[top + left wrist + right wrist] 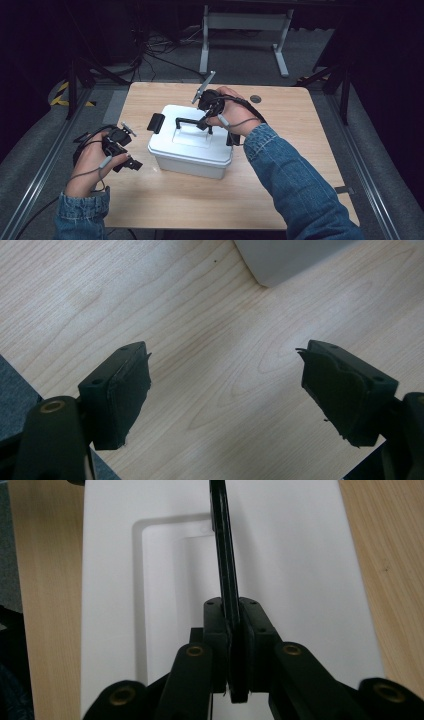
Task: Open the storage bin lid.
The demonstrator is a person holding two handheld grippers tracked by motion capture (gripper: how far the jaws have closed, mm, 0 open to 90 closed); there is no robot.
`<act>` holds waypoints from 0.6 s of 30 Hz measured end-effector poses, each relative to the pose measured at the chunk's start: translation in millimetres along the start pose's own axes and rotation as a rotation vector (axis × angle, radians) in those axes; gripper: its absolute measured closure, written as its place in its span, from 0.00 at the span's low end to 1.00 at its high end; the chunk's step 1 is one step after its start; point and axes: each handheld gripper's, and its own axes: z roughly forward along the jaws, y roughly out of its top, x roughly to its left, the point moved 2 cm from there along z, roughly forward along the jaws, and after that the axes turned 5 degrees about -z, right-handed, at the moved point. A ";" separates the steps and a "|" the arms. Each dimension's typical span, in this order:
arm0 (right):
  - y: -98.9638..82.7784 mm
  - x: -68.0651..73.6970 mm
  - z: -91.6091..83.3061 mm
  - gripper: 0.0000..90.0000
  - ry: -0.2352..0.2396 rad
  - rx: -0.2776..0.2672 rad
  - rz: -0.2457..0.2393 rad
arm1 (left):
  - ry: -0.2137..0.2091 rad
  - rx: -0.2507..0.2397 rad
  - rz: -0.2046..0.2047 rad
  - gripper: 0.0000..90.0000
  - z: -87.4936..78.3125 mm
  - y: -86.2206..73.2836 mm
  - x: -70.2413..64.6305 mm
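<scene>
A pale wooden table (300, 165) with rounded corners stands on a grey floor, seen from above. Near its middle sits a white rectangular plastic storage box (192, 150) with a flat lid. A thin black carrying handle (189, 121) stands upright above the lid, and a black latch (156, 122) is raised at the box's left end.

The right gripper (206, 122), held by a hand in a blue denim sleeve (295, 180), reaches over the lid. Its jaws are clamped tight on the black handle; in the right gripper view the handle (225, 565) runs as a narrow dark strip straight between the two pressed pads, with the white lid (300, 580) beneath.

The left gripper (134, 164) rests at the table's left edge, just beside the box's near left corner but not touching it. In the left gripper view its jaws stand wide apart with nothing between them, bare wood grain below and a corner of the box (285, 260) at the top.
</scene>
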 end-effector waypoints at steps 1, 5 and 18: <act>1.4 -0.2 -1.4 0.93 0.003 -0.001 -0.009 | 0.003 0.000 -0.001 0.23 -0.8 -0.5 0.9; 4.3 0.3 -5.2 0.94 0.000 -0.015 -0.023 | -0.002 0.003 -0.005 0.22 -0.3 -0.7 -0.6; 9.5 0.9 -32.4 0.94 -0.026 -0.097 -0.016 | 0.000 0.002 0.004 0.22 -0.2 -1.3 -0.5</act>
